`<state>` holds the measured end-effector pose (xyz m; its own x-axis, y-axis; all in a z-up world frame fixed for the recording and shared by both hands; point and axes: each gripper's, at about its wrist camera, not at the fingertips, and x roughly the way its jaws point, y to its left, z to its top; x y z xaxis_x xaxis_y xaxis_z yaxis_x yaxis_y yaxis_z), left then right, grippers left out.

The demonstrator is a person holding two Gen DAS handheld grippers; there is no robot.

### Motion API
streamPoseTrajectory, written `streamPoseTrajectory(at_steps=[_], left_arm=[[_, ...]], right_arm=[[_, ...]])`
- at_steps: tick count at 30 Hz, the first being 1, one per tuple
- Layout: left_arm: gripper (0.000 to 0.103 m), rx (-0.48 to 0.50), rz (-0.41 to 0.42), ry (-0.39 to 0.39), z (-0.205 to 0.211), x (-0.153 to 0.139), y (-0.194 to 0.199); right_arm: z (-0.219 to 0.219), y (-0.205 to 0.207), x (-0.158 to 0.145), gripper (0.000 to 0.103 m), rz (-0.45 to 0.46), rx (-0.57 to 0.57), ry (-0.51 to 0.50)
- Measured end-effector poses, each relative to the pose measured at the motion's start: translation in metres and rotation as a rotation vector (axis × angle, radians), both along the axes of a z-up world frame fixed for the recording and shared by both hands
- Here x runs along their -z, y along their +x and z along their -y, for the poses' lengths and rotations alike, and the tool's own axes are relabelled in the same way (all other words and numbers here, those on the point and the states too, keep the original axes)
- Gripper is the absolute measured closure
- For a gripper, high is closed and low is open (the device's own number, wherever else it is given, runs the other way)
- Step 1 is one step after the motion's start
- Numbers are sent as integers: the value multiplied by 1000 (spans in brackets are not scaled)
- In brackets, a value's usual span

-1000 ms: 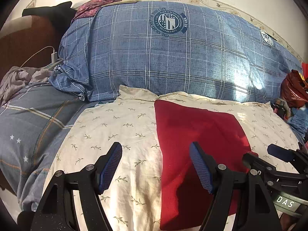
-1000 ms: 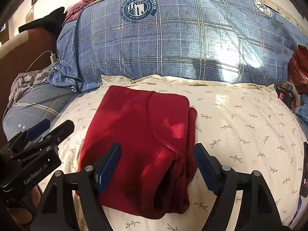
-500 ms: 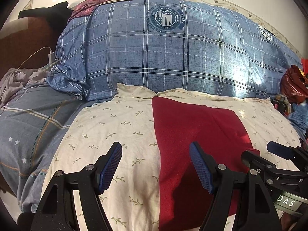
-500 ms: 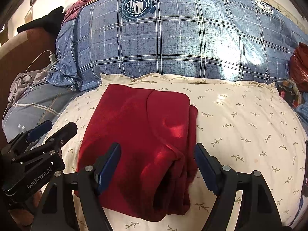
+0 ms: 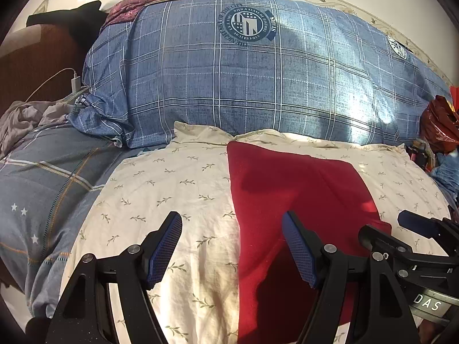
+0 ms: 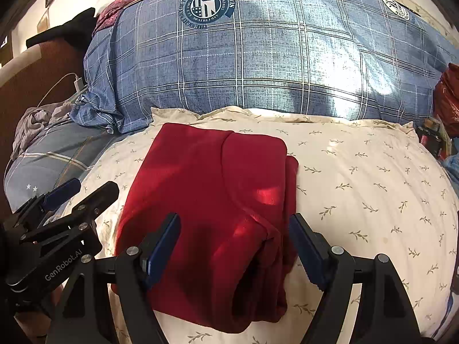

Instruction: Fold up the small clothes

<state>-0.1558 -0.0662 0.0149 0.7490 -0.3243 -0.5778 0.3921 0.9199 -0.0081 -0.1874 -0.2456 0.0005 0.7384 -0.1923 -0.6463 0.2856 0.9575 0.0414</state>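
Observation:
A folded red garment point(image 6: 212, 195) lies on a cream leaf-print pillow point(image 6: 373, 186); its layered, rolled edge runs along its right side. My right gripper point(image 6: 235, 243) hovers open over the garment's near right part, nothing pinched between its blue pads. The same red garment point(image 5: 289, 189) fills the right half of the left wrist view. My left gripper point(image 5: 232, 246) is open above the garment's left edge, one finger over the cream pillow point(image 5: 160, 197), the other over red cloth. Each view catches the other gripper at its side: the right gripper point(image 5: 413, 235) and the left gripper point(image 6: 77, 197).
A large blue plaid pillow point(image 5: 258, 86) rises behind the cream one. A grey-blue checked quilt point(image 5: 43, 197) lies to the left, with a crumpled grey cloth point(image 5: 20, 117) and a white charger cable point(image 5: 75, 81). Red bags and clutter point(image 5: 439, 126) sit at the right edge.
The left wrist view has drifted slightly, the garment sitting a little further left in it. Both grippers stay open; the garment has not moved.

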Motion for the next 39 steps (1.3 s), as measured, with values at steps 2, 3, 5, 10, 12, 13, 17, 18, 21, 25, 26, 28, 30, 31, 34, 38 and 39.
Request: streamPoseTrajectory(at_steps=[2,3,5,10,12,13,17,18,21,25,26,28,30,31,34,38,39], left_arm=[[31,1,-2,2,1,0,1],[31,1,-3,2,1,0,1],[31,1,-3,1,1,0,2],[31,1,-2,-2,2,-1,3],[31,1,-3,-2,2,0,4],[31,0,-6,-1,2,0,4],[31,0,-14,-1,3,2,6],[31,0,-15,-1,3,2,6],[31,-1,-15,-1,4,2,7],[31,0,-21,-1,5,3,9],[31,0,-21,0,5,4,9],[31,-1,-23,0,5,4,10],[31,-2,-26,-2,6,4,11],[31,-2,-25,-1,6,4,11],[31,-1,-29,-2,6,5,12],[31,1,-30,-6,7,5,13],[31,1,-29,-4,8,6,14]], right_arm=[[0,1,0,24,-3,-2,0],[0,1,0,24,-5,-2,-2],[0,2,-1,24,-6,-2,-4],[0,4,-2,24,-3,-3,-6],[1,5,-1,24,-6,-3,-5],[1,6,0,24,-10,-3,-4],[1,7,2,24,-20,-2,1],[2,8,2,24,-19,-2,1],[2,9,2,24,-16,0,3],[3,11,4,24,-21,0,7],[3,11,4,24,-22,0,6],[2,12,5,24,-26,-2,5],[2,12,6,24,-28,-3,4],[2,13,6,24,-28,-3,4],[3,13,7,24,-31,-2,8],[4,15,7,24,-34,-3,10],[4,15,7,24,-33,-4,10]])
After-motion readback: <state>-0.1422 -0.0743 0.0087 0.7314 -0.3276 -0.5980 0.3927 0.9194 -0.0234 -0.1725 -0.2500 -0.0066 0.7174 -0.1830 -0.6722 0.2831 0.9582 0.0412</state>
